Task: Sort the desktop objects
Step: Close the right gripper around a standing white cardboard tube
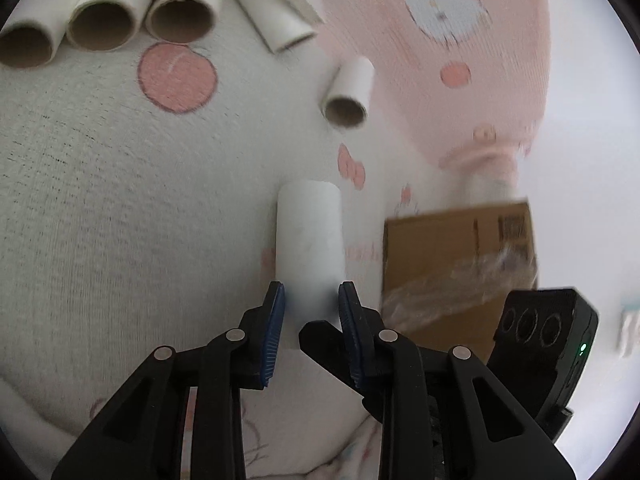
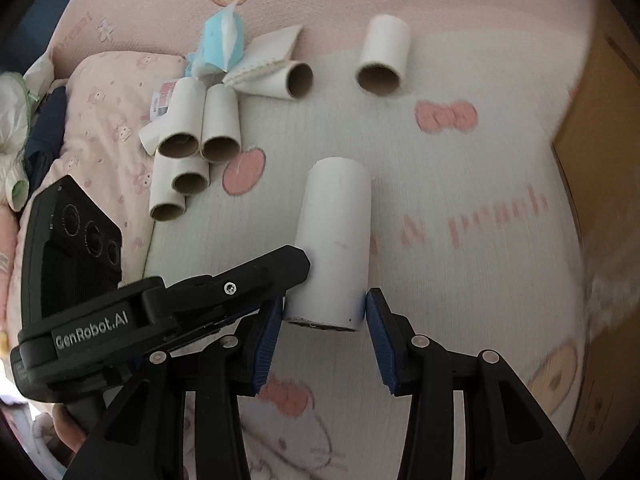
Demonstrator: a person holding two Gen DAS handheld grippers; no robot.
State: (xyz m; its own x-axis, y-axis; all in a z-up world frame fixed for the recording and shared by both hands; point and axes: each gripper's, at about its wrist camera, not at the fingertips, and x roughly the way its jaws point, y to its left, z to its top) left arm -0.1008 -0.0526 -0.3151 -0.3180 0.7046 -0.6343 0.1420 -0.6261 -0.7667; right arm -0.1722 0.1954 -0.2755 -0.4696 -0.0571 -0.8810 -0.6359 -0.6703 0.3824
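Best done by carrying each tube level and letting go only once it is over the cardboard box (image 1: 456, 264), I'd judge. The left tongs (image 1: 311, 300) are clenched on a white cardboard tube (image 1: 310, 236) that juts straight ahead from the pads, with the box just off to their right. The right tongs (image 2: 324, 320) grasp a second white cardboard tube (image 2: 334, 240) by its near end; the loose pile of tubes (image 2: 192, 148) lies ahead and left of them.

"GenRobot.AI" on the left tool (image 2: 280, 276); "peach" on the blanket (image 2: 440, 160).
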